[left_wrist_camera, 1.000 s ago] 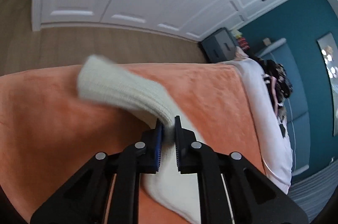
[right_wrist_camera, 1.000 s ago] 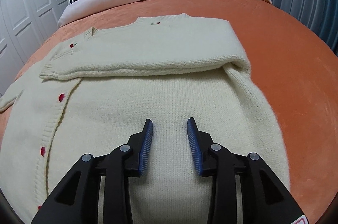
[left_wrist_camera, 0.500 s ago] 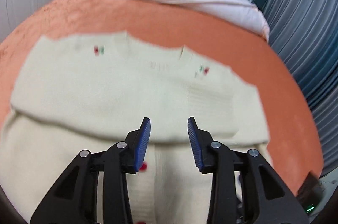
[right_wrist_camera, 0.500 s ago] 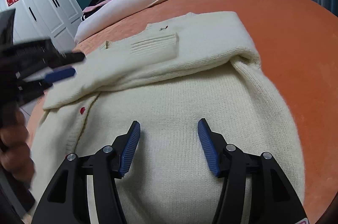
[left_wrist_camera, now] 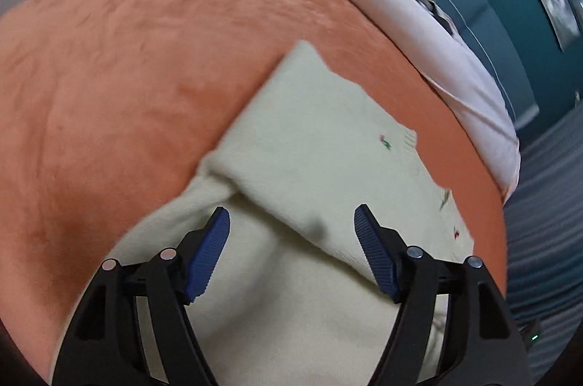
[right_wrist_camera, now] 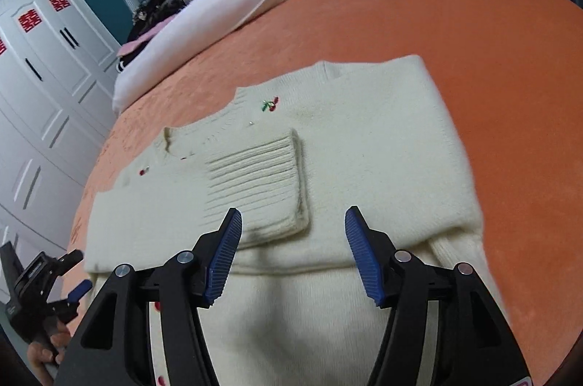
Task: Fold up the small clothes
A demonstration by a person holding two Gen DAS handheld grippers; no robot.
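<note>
Cardigan (right_wrist_camera: 364,145) lies flat on the orange bed (right_wrist_camera: 473,21), sleeves folded across its chest, long axis running away from both grippers; left gripper (left_wrist_camera: 291,233) and right gripper (right_wrist_camera: 293,234) hover wide apart, empty, above its lower body

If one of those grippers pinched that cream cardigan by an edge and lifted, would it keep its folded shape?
Probably not. The cream cardigan is soft knit, so it would likely droop. The folded sleeve cuff lies loose on top and might slide off. The fuzzy orange blanket may drag at it if pushed.
</note>
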